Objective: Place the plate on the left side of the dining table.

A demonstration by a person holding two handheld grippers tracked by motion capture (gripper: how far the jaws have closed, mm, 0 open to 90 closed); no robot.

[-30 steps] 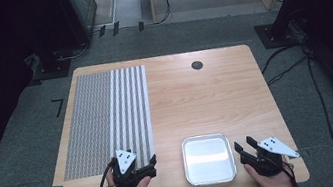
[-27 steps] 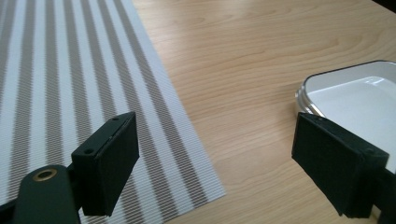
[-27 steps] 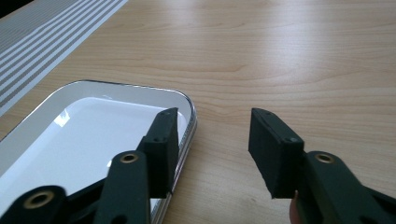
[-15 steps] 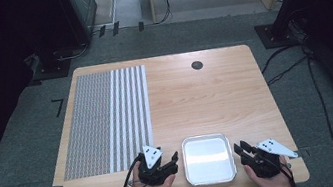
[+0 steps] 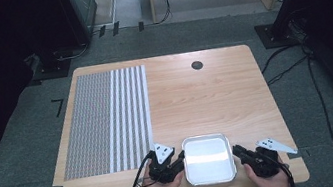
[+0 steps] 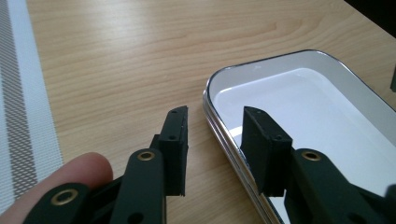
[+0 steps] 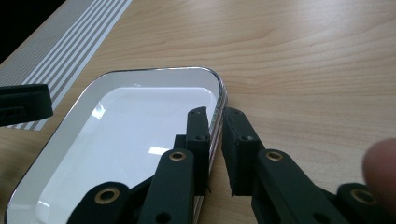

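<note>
A: Where's your shallow white metal tray [image 5: 209,159]?

B: At the near table [image 5: 214,91] edge. Your right gripper [image 7: 215,116] just pinched shut on its right rim. Your left gripper [image 6: 215,122] straddles the left rim, been closing, pads not touching yet. Striped grey-white mat [image 5: 108,120] lies farther left.

Left claw [image 5: 181,158] slid to the tray's [image 5: 205,139] rim; both claws' jaws have been closing.

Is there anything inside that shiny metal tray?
The metal tray looks empty: a bare white bottom with glare. The right gripper straddles its rim, one jaw inside, hiding a small patch of bottom. The left gripper straddles the opposite rim.
</note>
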